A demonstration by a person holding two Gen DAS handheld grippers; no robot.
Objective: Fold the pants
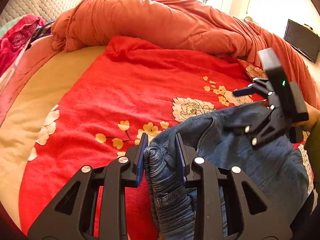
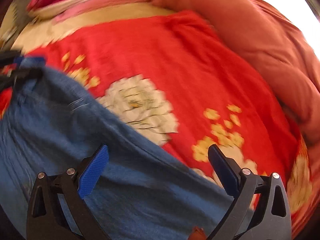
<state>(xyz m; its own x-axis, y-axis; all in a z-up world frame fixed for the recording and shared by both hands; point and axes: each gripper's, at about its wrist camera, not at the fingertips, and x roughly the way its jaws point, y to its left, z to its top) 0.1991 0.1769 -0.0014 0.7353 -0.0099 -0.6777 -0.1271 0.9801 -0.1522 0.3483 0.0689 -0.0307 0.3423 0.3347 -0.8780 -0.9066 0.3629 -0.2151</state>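
Blue denim pants [image 1: 260, 166] lie bunched on a red flowered blanket [image 1: 130, 92] at the lower right of the left wrist view. My left gripper [image 1: 161, 140] is shut on a gathered, ribbed fold of the denim, which stands up between its blue pads. My right gripper [image 1: 234, 110], held by a hand, hovers over the pants further right with its fingers spread. The right wrist view is blurred by motion. There my right gripper [image 2: 158, 156] stands open just above the pants [image 2: 60, 130], with the denim edge running under the gap and neither pad touching it.
A rolled orange duvet [image 1: 160, 22] lies across the far side of the bed. A pink garment [image 1: 14, 40] sits at the far left beside a beige sheet [image 1: 36, 92]. A dark screen [image 1: 302, 40] hangs on the wall at the right.
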